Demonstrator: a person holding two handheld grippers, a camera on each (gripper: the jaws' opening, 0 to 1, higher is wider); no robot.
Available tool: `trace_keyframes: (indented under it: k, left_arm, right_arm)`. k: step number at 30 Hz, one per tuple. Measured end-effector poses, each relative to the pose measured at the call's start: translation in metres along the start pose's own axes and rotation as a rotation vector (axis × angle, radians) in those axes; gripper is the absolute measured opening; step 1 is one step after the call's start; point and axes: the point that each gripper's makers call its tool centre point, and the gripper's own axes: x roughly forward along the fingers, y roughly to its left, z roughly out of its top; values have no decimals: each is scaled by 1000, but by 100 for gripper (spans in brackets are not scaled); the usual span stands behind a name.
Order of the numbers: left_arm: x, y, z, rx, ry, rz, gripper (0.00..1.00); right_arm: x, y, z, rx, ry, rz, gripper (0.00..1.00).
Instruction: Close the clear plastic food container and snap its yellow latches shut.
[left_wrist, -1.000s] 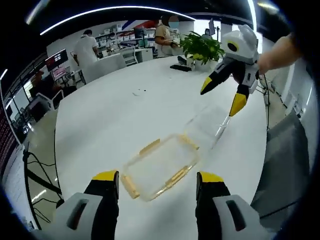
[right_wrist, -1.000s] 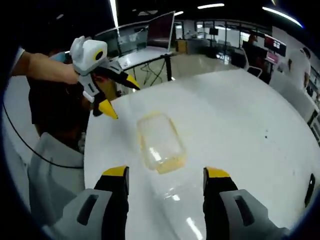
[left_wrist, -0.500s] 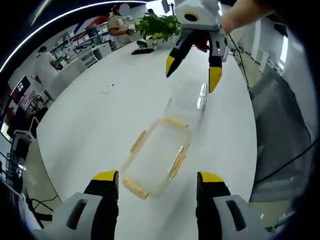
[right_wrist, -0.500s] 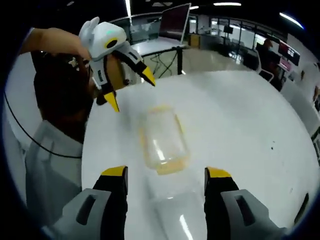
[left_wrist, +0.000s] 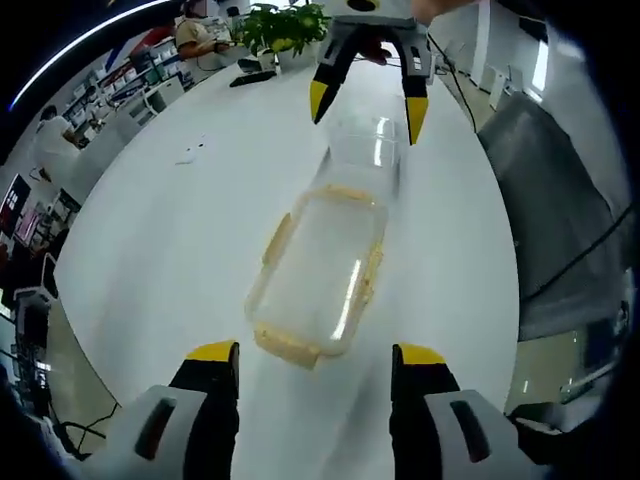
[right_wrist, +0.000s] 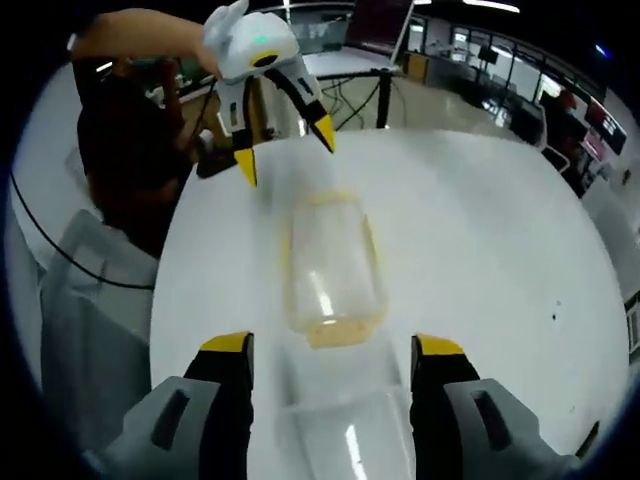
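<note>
The clear plastic container (left_wrist: 315, 265) lies open on the white table (left_wrist: 150, 250), with yellow latches (left_wrist: 298, 349) along its rim. Its clear lid (left_wrist: 368, 150) lies flat on the table beyond the far end. My left gripper (left_wrist: 316, 355) is open, its jaws standing either side of the container's near end, a little short of it. My right gripper (left_wrist: 366, 105) hangs open over the lid, facing me. From the right gripper view, the lid (right_wrist: 345, 425) lies between the open jaws of the right gripper (right_wrist: 334, 346), the container (right_wrist: 330, 262) ahead, and the left gripper (right_wrist: 286, 152) open beyond it.
A potted plant (left_wrist: 280, 22) and a dark flat object (left_wrist: 250, 78) stand at the table's far side, with a small white scrap (left_wrist: 190, 153) nearer. People stand in the background. The person's dark clothing (right_wrist: 130, 150) is just past the table's edge.
Both views have swung in line with the container's length and come closer. The right gripper now hangs directly over the lid. Container and lid lie where they were.
</note>
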Motion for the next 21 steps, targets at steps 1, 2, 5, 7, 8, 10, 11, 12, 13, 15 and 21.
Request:
trace_keyframes:
  k: [1,2,5,7,8,10,11,12,13,15,21]
  left_arm:
    - [0,1,-2,13,5,-2,57]
    - [1,0,-4,24,13,-15,57]
    - [3,-2,-7,45,18,-54,57]
    - [5,-1,-9,52,27,-64,57]
    - [6,-1,-9,54,27,-69,57]
    - [8,1,-10,67,22,-75,57]
    - [10,2,-11,58,15,-85,57]
    - [12,2,-11,53,7,-100,57]
    - [13,4,-13,56,6,-100,57]
    - [17,9,-20,68,17,-100,57]
    - [27,16,-22,149,6,-124,55]
  right_arm:
    - [1,-1,0,-1,2,1,62]
    - [2,-1,0,-3,6,2,62]
    - [7,-3,-3,-7,20,7,62]
    - [11,-4,-5,-12,33,13,62]
    - [12,-5,-6,-13,40,16,62]
    - [16,-4,-8,-17,53,23,62]
    - [18,-3,-9,-18,59,31,62]
    - [19,-3,-9,-19,64,36,62]
    - [20,-3,-10,-20,72,40,62]
    - [23,-2,-11,-25,82,47,62]
    - [33,-5,-12,-28,112,48,61]
